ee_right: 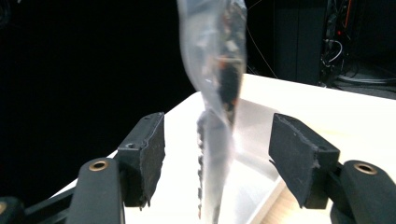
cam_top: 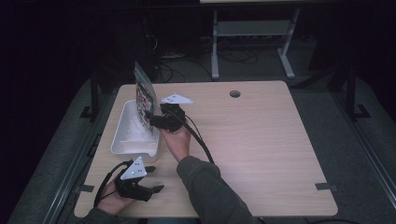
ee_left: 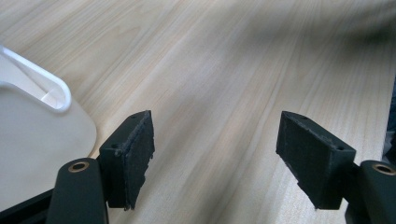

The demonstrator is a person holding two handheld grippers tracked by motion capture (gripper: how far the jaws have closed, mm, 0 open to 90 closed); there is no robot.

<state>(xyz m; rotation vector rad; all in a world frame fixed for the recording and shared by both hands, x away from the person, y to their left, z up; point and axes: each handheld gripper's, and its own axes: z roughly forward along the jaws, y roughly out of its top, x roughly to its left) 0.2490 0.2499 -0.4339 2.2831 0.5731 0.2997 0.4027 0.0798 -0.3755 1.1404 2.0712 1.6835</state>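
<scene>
White plastic tray point(cam_top: 125, 135) on a pale wood worktop point(cam_top: 261, 140), a clear printed bag point(cam_top: 144, 100) standing upright in it.

Right tongs point(cam_top: 148, 116) reach over the tray's near-right rim, jaws spread wide with the bag's edge point(ee_right: 215, 116) between them; neither pad touches it in the right gripper view. Left tongs point(cam_top: 154, 178) rest near the worktop's front-left corner, just in front of the tray, held in the person's left hand point(cam_top: 112, 198), jaws wide apart with bare wood between them point(ee_left: 215, 154) and the tray's rounded corner point(ee_left: 51, 100) beside the left jaw.
</scene>
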